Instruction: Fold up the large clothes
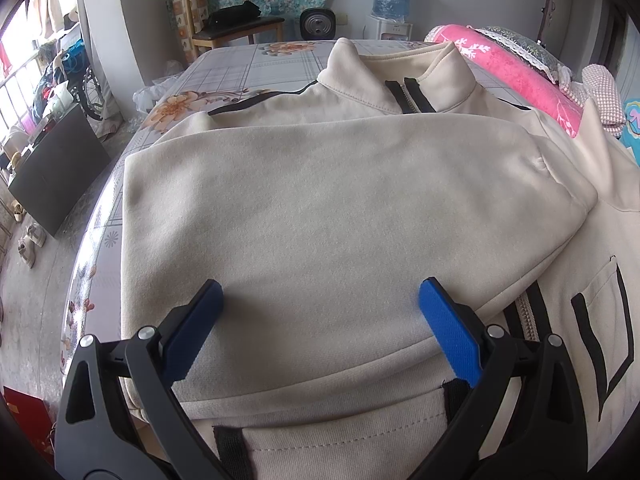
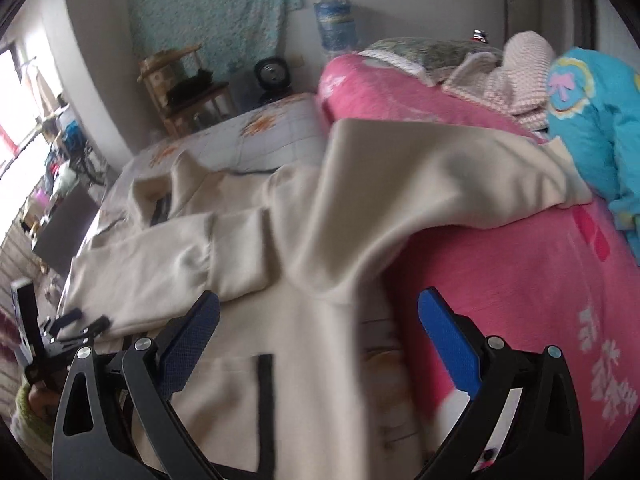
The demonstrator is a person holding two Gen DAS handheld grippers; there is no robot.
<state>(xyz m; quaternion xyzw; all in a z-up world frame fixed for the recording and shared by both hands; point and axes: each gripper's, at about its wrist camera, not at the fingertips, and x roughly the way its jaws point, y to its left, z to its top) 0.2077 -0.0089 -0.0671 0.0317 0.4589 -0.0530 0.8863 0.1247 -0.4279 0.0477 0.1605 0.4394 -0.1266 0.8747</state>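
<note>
Between the blue pads of the left gripper (image 1: 320, 300) lies only flat cream cloth: the jaws stand wide apart and grip nothing, hovering low over a sleeve (image 1: 340, 216) that is folded across the chest of a cream jacket (image 1: 400, 92). The jacket lies face up on the bed (image 1: 240, 64), its stand-up collar at the far end with a dark zip running down from it, and thin black lines along the shoulders. Near the pads, at the bottom of the left wrist view, a hem with short black tabs shows, and to the right a pocket with black stripes.

The right gripper (image 2: 320, 312) is likewise spread wide with nothing between its pads; it hangs above the right half of the jacket, where a black strip runs down the cloth. Beyond it the other sleeve (image 2: 420, 184) is not folded: it drapes up and over a pink blanket (image 2: 520, 260) that is heaped beside the jacket. This view is blurred, so fine detail of the cloth is hard to read. At its left edge the left gripper appears from the side, above the folded sleeve.

Farther out, a turquoise garment (image 2: 592, 112) and a knitted pink piece (image 2: 520, 80) rest on the blanket. Past the bed stand a wooden chair (image 1: 224, 12), a small round fan (image 1: 316, 24) and a water dispenser (image 1: 392, 4) against the wall.
</note>
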